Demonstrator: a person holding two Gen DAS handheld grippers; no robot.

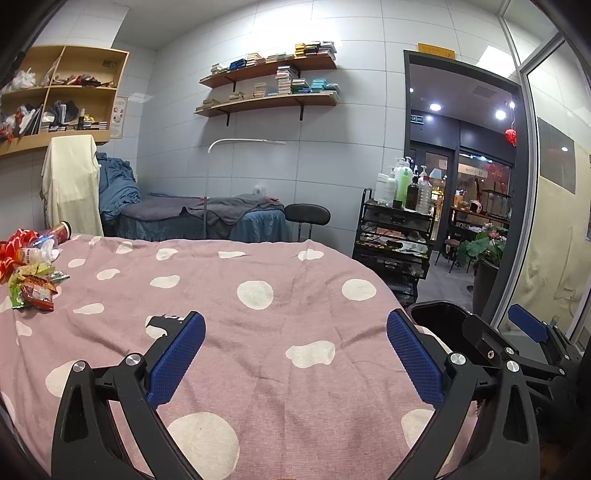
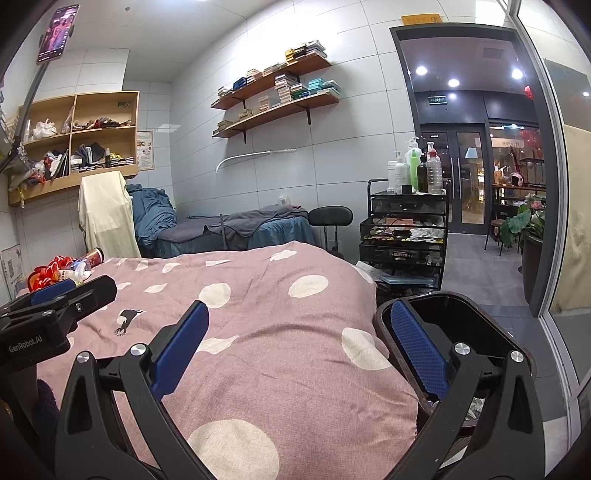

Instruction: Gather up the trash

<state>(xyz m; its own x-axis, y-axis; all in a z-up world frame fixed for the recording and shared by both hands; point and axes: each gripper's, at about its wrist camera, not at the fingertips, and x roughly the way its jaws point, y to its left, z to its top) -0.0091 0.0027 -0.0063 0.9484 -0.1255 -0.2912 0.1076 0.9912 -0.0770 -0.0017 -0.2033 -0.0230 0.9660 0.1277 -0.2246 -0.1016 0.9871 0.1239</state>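
A heap of trash lies on the far left of the bed: crumpled snack wrappers (image 1: 31, 286), a small plastic bottle (image 1: 37, 254), a red can (image 1: 59, 232) and red packaging (image 1: 14, 247). The same heap (image 2: 66, 267) shows in the right wrist view. My left gripper (image 1: 295, 354) hovers open over the pink spotted blanket (image 1: 258, 325), with nothing between its blue pads. My right gripper (image 2: 299, 347) is open too and empty, and it shows at the right edge (image 1: 528, 328) of the left wrist view. A black trash bin (image 2: 476, 314) stands at the bed's right side, by my right finger.
A black wire cart (image 2: 406, 229) with bottles stands beyond the bed's right corner, beside a black stool (image 2: 330, 216). A second bed (image 1: 207, 218) and a draped chair (image 1: 72, 181) are behind. A phone on a stand (image 2: 57, 33) rises at the left. A glass door and potted plant (image 2: 528, 221) are at the right.
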